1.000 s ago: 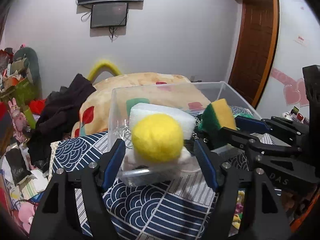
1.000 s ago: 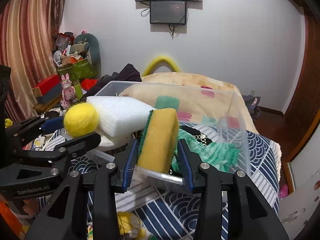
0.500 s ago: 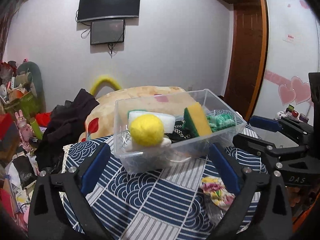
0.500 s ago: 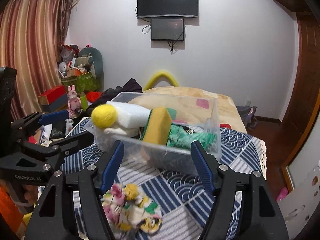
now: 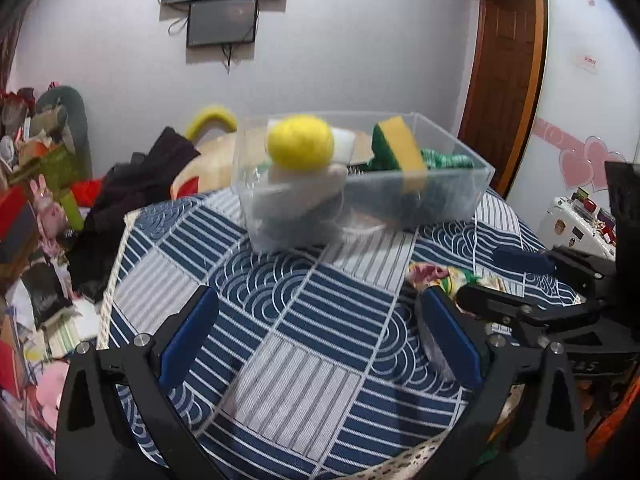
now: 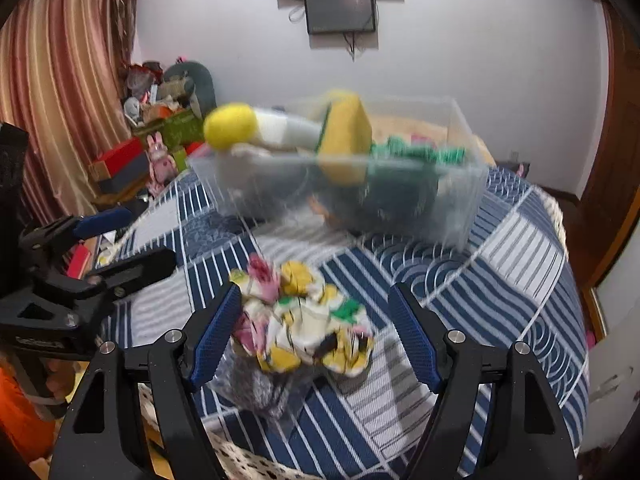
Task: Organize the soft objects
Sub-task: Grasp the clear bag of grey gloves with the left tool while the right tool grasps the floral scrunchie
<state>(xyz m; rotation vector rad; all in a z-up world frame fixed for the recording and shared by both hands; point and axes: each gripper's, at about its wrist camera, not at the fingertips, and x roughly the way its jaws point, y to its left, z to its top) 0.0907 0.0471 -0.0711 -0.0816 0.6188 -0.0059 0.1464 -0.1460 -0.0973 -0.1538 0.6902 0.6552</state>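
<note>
A clear plastic bin [image 5: 460, 196] [image 6: 460, 204] stands on the blue patterned cloth. In it lie a yellow ball [image 5: 300, 142] [image 6: 230, 125], a white foam block [image 5: 342, 142], a yellow-green sponge [image 5: 404, 148] [image 6: 344, 136] and a green cloth [image 5: 448, 159]. A flowered cloth bundle [image 6: 304, 320] [image 5: 436, 274] lies on the cloth between the open fingers of my right gripper [image 6: 316, 336]. My left gripper [image 5: 320, 336] is open and empty, well short of the bin.
The table's blue patterned cloth [image 5: 300, 320] ends in a front edge close below both grippers. Dark clothes [image 5: 132, 184] and a cluttered shelf [image 5: 36, 184] lie to the left. A wooden door [image 5: 504, 80] is at the right.
Both grippers let go of the ball and sponge, opened wide and pulled back from the bin. The right gripper now frames the flowered bundle.
</note>
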